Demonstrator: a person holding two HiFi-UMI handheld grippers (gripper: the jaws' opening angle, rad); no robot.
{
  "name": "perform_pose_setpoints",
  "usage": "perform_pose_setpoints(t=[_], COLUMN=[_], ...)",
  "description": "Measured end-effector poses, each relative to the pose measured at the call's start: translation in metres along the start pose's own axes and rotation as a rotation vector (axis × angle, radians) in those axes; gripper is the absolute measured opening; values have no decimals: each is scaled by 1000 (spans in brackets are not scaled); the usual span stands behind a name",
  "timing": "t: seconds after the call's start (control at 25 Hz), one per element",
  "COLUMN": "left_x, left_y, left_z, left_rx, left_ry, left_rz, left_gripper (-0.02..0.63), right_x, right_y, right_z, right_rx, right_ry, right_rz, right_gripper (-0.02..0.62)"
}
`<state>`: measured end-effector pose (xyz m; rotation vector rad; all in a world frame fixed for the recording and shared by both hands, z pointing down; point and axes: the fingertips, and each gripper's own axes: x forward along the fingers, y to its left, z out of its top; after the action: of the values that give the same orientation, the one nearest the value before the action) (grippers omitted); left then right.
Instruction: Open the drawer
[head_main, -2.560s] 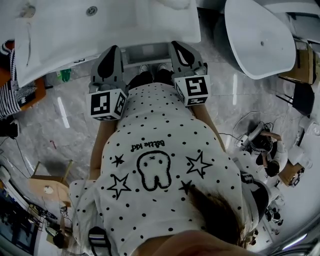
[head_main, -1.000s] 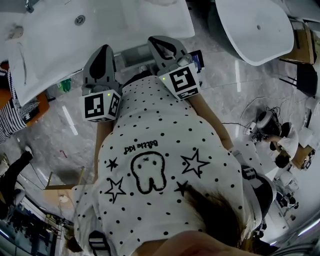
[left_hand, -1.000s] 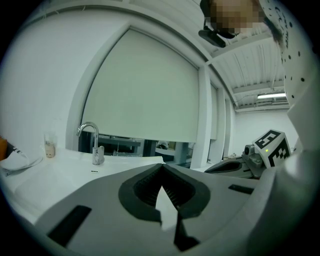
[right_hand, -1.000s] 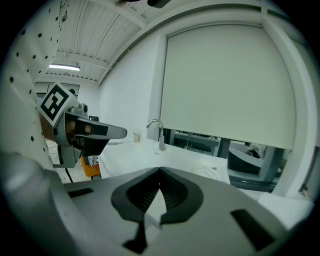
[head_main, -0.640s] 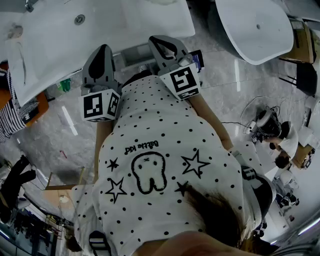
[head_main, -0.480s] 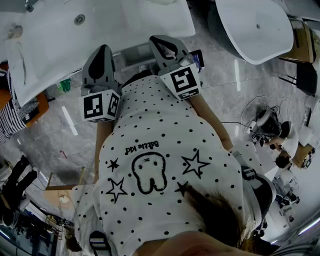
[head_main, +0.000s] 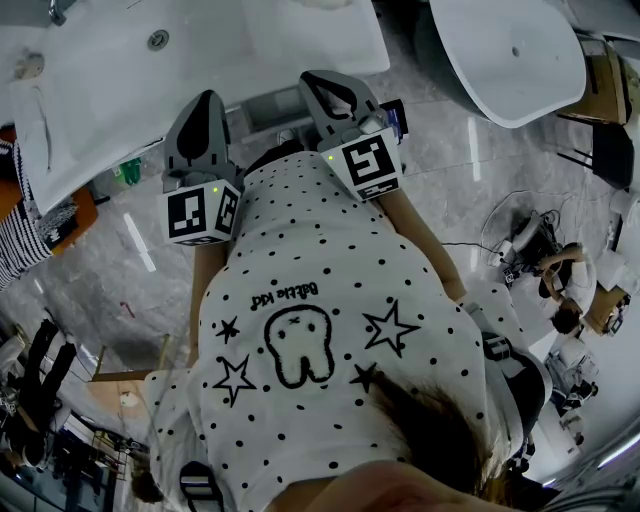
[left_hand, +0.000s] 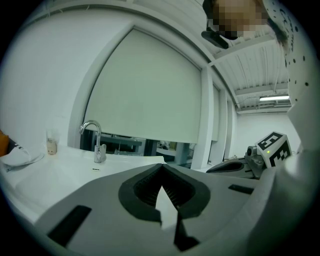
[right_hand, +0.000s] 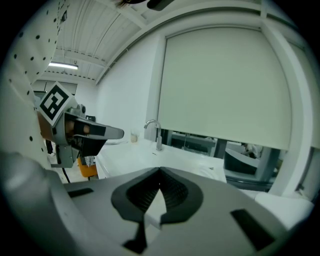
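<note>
Plainly, left gripper (left_hand: 162, 168) and right gripper (right_hand: 160, 170) are both clenched shut near the sink (head_main: 120, 75).

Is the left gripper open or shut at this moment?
Shut: the left gripper has its jaws meeting at the tips, with nothing between them.
</note>
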<state>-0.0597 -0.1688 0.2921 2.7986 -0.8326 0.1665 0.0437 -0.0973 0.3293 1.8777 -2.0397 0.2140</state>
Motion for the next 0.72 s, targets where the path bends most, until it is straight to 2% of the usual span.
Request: perform_pose_setpoints(t=[0.72], left_x=[2], left_y=[1], left_z=[-2], left_rx=[-12], left_ry=[8], left_rz=[-3], left_gripper=[5], right_x=[1], right_y=[-1], right_z=[-1], right_rx=[5], right_ry=[5], right_rz=[-4], right_gripper=[14])
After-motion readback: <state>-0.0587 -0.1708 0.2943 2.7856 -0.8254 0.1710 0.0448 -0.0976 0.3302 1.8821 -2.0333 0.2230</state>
